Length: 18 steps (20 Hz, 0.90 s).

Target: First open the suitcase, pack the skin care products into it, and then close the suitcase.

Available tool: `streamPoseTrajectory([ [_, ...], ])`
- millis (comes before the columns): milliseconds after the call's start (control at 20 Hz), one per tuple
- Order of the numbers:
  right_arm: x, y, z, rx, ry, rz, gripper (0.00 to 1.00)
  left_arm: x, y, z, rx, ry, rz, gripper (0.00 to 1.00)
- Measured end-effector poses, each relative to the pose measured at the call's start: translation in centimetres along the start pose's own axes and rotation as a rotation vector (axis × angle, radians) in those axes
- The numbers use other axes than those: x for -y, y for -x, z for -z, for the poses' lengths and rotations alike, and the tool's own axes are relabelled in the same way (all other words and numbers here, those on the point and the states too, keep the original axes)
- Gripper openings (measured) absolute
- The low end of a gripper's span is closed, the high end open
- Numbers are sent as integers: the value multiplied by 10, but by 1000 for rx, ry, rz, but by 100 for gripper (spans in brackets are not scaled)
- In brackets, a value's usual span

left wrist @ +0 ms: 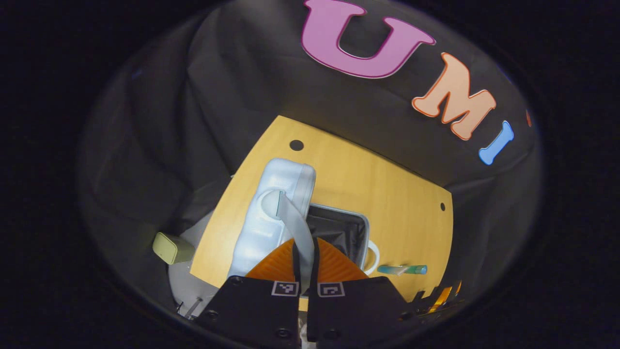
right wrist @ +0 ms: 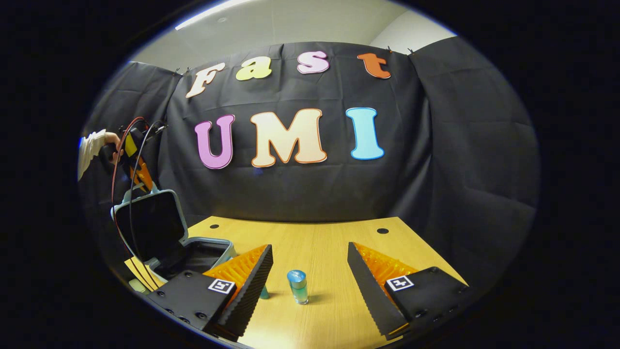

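Pinched between the left gripper's (left wrist: pixel 304 271) fingers is the suitcase lid's handle strap (left wrist: pixel 296 228), the open suitcase (left wrist: pixel 339 230) lying on the table (left wrist: pixel 387 194) below, a tube (left wrist: pixel 402 269) beside it.

Wide apart, the right gripper (right wrist: pixel 310 271) frames an upright bottle (right wrist: pixel 297 286) (untouched); the suitcase stands left, lid (right wrist: pixel 147 225) raised by the left gripper.

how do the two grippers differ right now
The left gripper has its fingers nearly together, pinching the suitcase lid's grey strap; the right gripper is spread wide and holds nothing. The left is raised above the open suitcase; the right sits low over the table, facing an upright bottle.
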State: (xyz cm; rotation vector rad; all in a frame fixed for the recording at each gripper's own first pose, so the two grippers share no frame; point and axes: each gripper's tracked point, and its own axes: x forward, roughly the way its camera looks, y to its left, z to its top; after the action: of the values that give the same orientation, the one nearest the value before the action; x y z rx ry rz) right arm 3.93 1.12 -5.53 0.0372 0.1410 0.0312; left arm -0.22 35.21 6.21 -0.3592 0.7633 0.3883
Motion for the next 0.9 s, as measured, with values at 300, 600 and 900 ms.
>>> streamPoseTrajectory([
  [300,-28,-5,3,-13,-2,-11,97,-98,-6,-6,36,12,-141,0],
  [600,-48,-8,7,-30,-24,3,97,-189,-42,37,-61,52,-236,0],
  [900,-56,-12,3,-27,-25,63,97,-247,-94,103,-170,97,-219,0],
])
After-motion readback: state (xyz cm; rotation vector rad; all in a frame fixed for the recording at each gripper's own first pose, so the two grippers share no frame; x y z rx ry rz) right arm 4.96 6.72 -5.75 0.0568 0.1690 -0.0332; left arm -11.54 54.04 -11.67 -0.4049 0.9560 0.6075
